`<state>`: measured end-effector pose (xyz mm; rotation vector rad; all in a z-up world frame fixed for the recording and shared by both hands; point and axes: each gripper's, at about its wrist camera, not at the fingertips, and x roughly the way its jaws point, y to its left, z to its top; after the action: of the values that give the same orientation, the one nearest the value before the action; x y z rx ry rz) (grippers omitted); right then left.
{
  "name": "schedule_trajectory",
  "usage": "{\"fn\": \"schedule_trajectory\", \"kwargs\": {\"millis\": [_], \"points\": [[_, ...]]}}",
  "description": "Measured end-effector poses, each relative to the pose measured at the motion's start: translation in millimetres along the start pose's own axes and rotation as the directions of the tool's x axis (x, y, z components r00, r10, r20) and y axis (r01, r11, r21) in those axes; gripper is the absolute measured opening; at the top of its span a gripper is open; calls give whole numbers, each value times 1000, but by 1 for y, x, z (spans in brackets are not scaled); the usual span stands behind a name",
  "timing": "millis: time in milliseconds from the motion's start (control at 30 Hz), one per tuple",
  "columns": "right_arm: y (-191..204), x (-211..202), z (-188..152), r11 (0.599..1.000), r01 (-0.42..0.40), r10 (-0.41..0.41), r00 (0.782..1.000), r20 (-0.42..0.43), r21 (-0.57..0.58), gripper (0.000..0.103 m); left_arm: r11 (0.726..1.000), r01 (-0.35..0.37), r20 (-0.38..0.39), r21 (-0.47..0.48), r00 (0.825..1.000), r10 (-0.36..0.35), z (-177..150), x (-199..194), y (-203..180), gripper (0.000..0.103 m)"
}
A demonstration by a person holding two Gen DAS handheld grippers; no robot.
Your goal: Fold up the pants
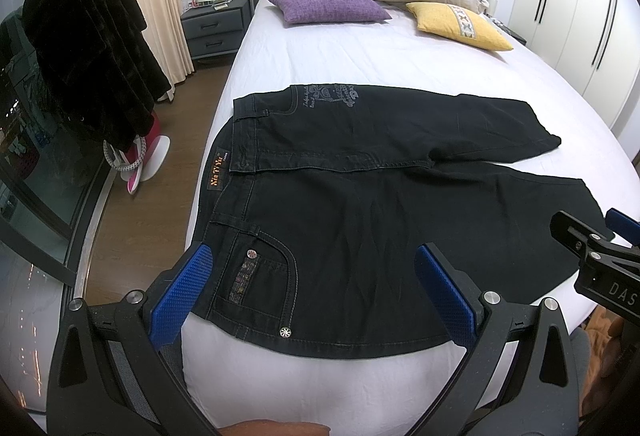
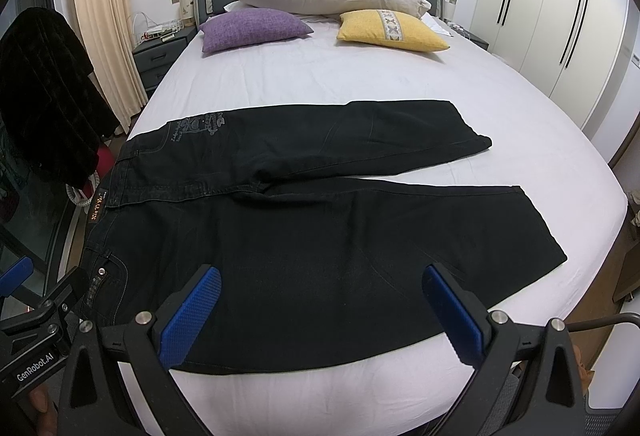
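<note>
1. Lying flat across the middle of the frame, the black pants [image 1: 360,204] rest on the bed [image 1: 360,52], waistband at left, legs splayed toward the right edge.
2. Bare sheet fills the upper frame up to the purple cushion [image 1: 328,4] and yellow cushion [image 1: 460,24].
3. Left gripper [image 1: 316,296] hovers over the near hem, fingers apart, holding nothing.
4. Right gripper [image 2: 320,312] likewise spread wide and empty at lower centre.
</note>
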<state>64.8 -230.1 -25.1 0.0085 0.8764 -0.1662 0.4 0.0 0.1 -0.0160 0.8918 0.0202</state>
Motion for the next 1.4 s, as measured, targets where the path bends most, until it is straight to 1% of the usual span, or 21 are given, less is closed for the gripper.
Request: {"fn": "schedule_trajectory", "kwargs": {"millis": [100,233,300,400,467,600,867,1067,1167,1233,1300,1400], "points": [[4,2,-5,1000,0,0,1000,0,-2,103,1000,1,-2,0,1000,-1,-6,1,0,103],[4,2,-4,1000,0,0,1000,-1,-1,103,1000,5,-5,-3,1000,-5,-2,0,-1,103],[4,2,-4,1000,0,0,1000,-1,-1,103,1000,4,-7,-2,1000,-4,-11,5,-2,103],[5,2,-7,1000,0,0,1000,-5,-3,103,1000,4,-13,-3,1000,-4,-4,9,-2,103],[11,6,-14,1000,0,0,1000,-7,-6,103,1000,3,-14,-3,1000,-3,-5,10,-2,103],[12,8,-17,1000,-2,2,1000,-13,-8,103,1000,3,-22,-4,1000,-3,-4,10,-3,103],[10,13,-14,1000,-8,8,999,-32,-15,103,1000,7,-38,-14,999,-8,-1,14,0,103],[10,21,-6,1000,-18,17,999,-46,-26,103,999,16,-62,-29,998,-17,2,23,7,103],[10,26,-3,999,-22,20,999,-50,-31,103,1000,-2,-67,-23,998,1,6,34,11,103],[10,31,0,999,-34,32,998,-57,-36,103,1000,-10,-73,-26,997,8,10,41,15,103],[9,38,4,996,-72,69,995,-67,-44,103,1000,1,-90,-23,996,-3,14,51,18,103],[10,49,14,987,-146,141,988,-64,-72,103,998,69,-128,-8,989,-69,27,74,23,103]]}}
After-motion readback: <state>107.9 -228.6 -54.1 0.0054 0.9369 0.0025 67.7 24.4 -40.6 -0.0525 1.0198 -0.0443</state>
